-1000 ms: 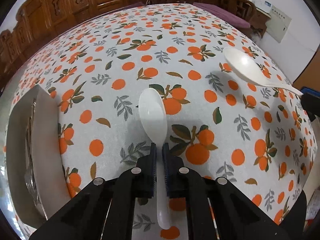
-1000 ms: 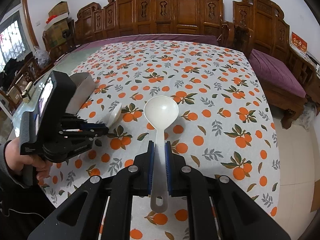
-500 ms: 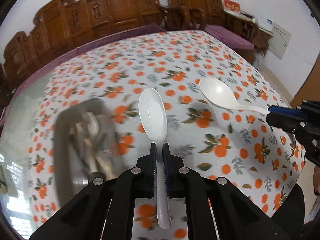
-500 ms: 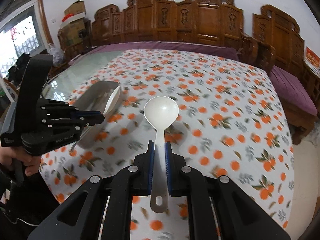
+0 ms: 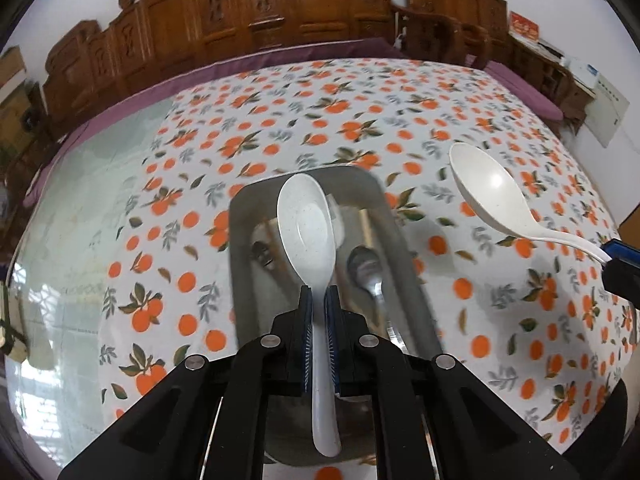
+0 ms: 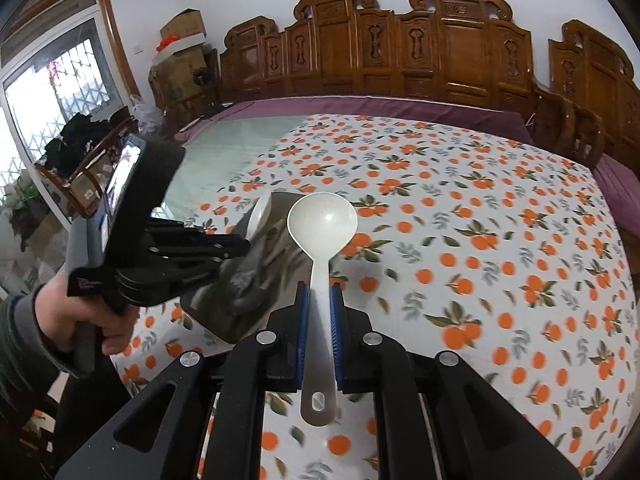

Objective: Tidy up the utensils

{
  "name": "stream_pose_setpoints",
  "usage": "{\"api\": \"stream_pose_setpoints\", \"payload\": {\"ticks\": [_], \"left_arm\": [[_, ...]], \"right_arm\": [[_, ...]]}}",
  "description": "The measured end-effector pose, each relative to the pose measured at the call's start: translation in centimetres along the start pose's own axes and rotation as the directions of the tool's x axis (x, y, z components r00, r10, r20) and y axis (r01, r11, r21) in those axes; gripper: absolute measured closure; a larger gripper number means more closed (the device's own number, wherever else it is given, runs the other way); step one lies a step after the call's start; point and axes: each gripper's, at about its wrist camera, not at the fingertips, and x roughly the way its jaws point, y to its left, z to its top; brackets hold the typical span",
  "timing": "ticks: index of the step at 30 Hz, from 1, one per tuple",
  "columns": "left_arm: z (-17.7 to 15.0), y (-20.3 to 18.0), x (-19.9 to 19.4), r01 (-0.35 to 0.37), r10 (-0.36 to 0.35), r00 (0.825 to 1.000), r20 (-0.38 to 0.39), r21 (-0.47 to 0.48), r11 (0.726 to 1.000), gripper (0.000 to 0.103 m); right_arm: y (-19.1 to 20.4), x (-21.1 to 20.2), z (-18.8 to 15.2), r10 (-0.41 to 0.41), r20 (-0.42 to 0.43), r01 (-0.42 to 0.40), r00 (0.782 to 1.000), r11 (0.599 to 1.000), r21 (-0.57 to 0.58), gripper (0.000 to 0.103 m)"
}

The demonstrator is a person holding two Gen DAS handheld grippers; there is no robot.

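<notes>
Our left claw clamps the rice paddle above the metal tray; right claw clamps the ladle beside the tray rim.

Table, orange-print tablecloth; metal tray on cloth.

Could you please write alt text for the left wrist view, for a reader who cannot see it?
The left gripper, shut on the handle of a white rice paddle, holds it above a metal tray that contains a metal spoon. The tray sits on an orange-patterned tablecloth. At right, a white ladle is held in the air.
</notes>
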Motion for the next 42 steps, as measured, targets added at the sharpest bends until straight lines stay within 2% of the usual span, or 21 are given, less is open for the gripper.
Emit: {"api": "stream_pose_setpoints", "payload": {"ticks": [2,5,18,20,27,33,37,38,40,42], "left_arm": [[-0.3,0.7,-0.1,-0.001,0.001,1.000,0.006,-0.015,1.000,0.080],[-0.6,1.8,-1.0,0.005,-0.004,0.999,0.033,-0.035,0.999,0.075],[-1.7,6.1,-6.0,-0.033,0.042,0.992,0.116,-0.082,0.996,0.071],[-1.8,6.5,-6.7,-0.034,0.046,0.991,0.129,-0.090,0.995,0.068],[-2.4,7.0,-8.3,-0.048,0.063,0.985,0.159,-0.097,0.994,0.068],[-2.7,7.0,-9.0,-0.044,0.062,0.984,0.169,-0.105,0.993,0.067],[-3.0,6.7,-9.7,-0.041,0.060,0.982,0.179,-0.107,0.993,0.067],[-3.1,6.5,-9.9,-0.040,0.060,0.981,0.183,-0.108,0.993,0.064],[-3.2,6.2,-10.4,-0.035,0.057,0.978,0.199,-0.113,0.993,0.050],[-3.4,5.7,-10.8,-0.030,0.054,0.976,0.209,-0.113,0.993,0.049]], "right_arm": [[0.8,0.7,0.2,0.005,-0.005,-0.005,1.000,1.000,0.000,0.091],[2.0,2.3,0.7,0.009,-0.017,-0.009,1.000,1.000,-0.005,0.091],[5.3,9.5,2.8,0.009,-0.075,-0.006,0.997,0.999,0.038,0.091],[5.7,10.6,2.9,0.004,-0.084,-0.001,0.996,0.999,0.045,0.091],[6.3,12.4,2.6,0.002,-0.105,0.003,0.994,0.999,0.054,0.089],[6.8,12.0,1.9,0.052,-0.104,-0.046,0.993,0.997,0.058,0.089],[7.0,10.3,1.6,0.044,-0.088,-0.041,0.995,0.999,0.034,0.089],[7.0,9.7,1.5,0.041,-0.078,-0.039,0.996,0.999,0.029,0.089],[6.9,8.0,1.3,0.033,-0.053,-0.032,0.998,0.999,0.020,0.089],[6.8,6.4,1.1,0.018,-0.030,-0.017,0.999,1.000,0.007,0.089]]}}
